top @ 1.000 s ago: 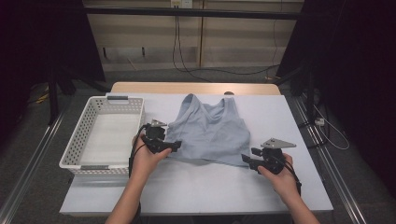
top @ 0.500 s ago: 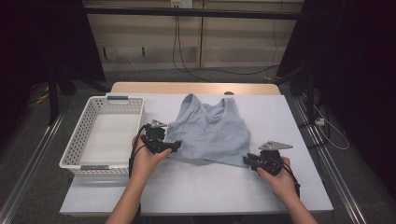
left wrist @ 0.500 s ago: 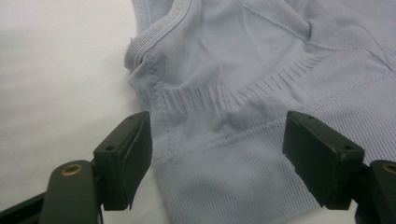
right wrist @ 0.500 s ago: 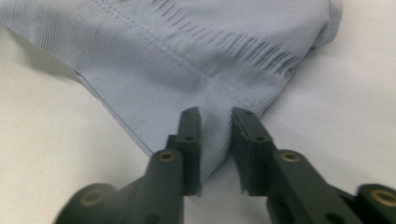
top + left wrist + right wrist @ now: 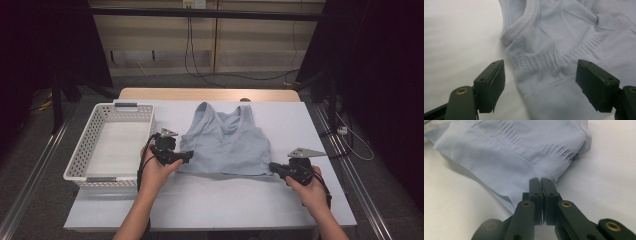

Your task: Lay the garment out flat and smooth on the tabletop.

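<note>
1. My right claw (image 5: 541,181) has just been closing and is now pinched on the bottom hem corner of the pale blue top (image 5: 225,142), which lies flat on the table (image 5: 210,200), just right of the white basket (image 5: 80,160).
2. My left claw (image 5: 540,82) stands wide open, its jaws either side of the opposite hem corner, gripping nothing.
3. To do this step well, I judge I should lower the left claw, pinch both fabric layers at the hem, then lift both corners evenly.
4. Count: one top, one basket, two claws.
</note>
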